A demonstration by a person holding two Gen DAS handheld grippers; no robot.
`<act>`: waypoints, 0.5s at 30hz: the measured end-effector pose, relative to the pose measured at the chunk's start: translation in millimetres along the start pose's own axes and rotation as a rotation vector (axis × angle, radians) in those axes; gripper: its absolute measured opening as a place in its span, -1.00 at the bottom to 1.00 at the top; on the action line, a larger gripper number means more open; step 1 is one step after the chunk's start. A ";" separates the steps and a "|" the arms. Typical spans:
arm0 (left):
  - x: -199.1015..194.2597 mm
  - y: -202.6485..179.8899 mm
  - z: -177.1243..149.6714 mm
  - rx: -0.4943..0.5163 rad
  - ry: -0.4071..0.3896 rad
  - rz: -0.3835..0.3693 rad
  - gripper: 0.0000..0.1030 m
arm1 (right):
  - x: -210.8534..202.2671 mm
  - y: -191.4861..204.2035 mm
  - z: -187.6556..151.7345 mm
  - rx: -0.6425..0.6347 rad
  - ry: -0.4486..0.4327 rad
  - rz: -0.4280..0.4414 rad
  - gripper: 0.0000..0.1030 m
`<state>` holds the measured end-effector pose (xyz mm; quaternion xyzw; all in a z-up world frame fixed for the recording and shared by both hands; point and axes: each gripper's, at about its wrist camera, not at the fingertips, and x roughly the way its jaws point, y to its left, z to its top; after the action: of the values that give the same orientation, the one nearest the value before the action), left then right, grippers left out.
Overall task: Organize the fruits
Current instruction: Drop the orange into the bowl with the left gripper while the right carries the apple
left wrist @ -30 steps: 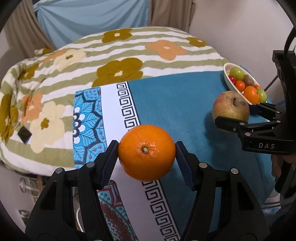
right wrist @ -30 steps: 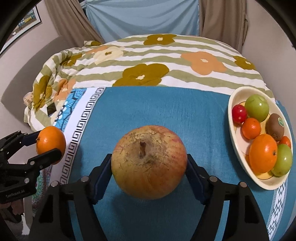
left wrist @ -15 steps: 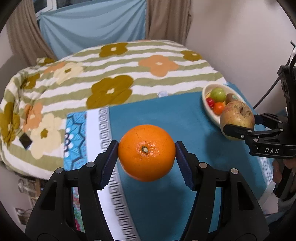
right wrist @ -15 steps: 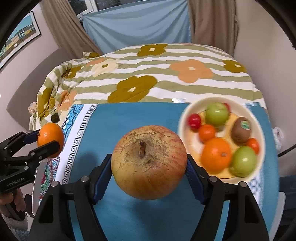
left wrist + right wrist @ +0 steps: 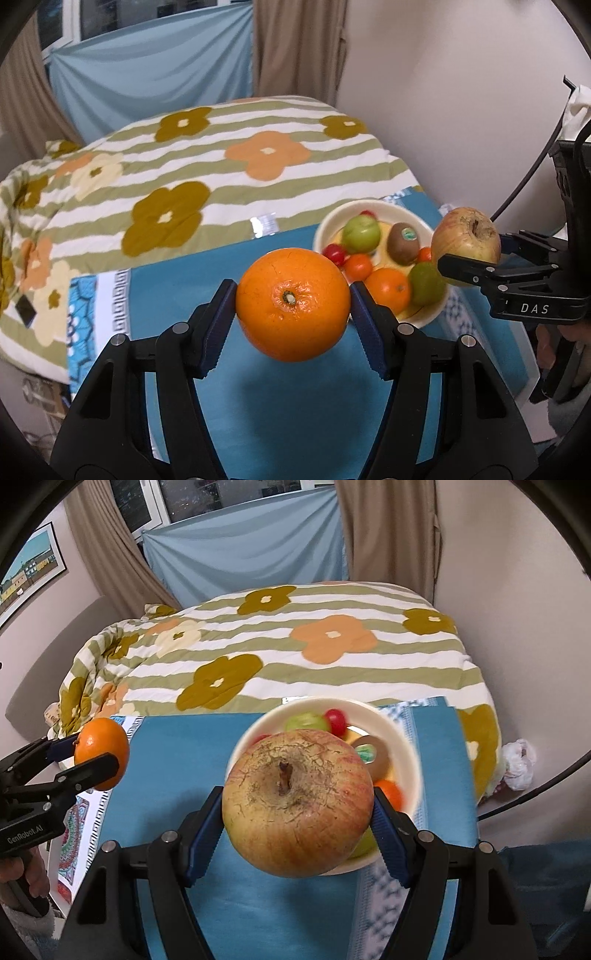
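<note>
Blue cloth covered the bed. Left tool gripped an orange; right tool clamped an apple above the fruit bowl.

Both grippers, left and right, seemingly clamped, angled downward

Even indoor light; a soft shadow lies below the orange; the bowl smears with motion blur; fisheye edges darken.
</note>
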<state>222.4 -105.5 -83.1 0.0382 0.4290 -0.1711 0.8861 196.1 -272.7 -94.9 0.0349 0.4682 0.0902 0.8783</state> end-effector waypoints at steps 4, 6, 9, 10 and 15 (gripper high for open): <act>18.2 -26.2 9.3 0.011 0.006 -0.013 0.29 | -0.6 -27.9 3.9 0.004 -0.002 0.001 0.38; 29.3 -40.1 14.1 0.013 0.009 -0.019 0.29 | -0.6 -39.8 4.5 0.005 -0.002 0.002 0.37; 46.1 -58.7 20.7 0.018 0.015 -0.026 0.29 | -0.3 -57.9 5.2 0.004 -0.002 0.003 0.37; 51.0 -64.5 22.6 0.020 0.018 -0.028 0.29 | -0.4 -63.2 5.5 0.004 -0.003 0.002 0.37; 78.7 -91.4 29.5 0.034 0.041 -0.033 0.29 | 2.5 -88.5 6.9 0.006 0.004 0.005 0.37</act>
<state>258.9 -218.9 -118.2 0.0497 0.4448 -0.1922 0.8733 214.3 -358.9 -106.0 0.0387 0.4700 0.0911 0.8771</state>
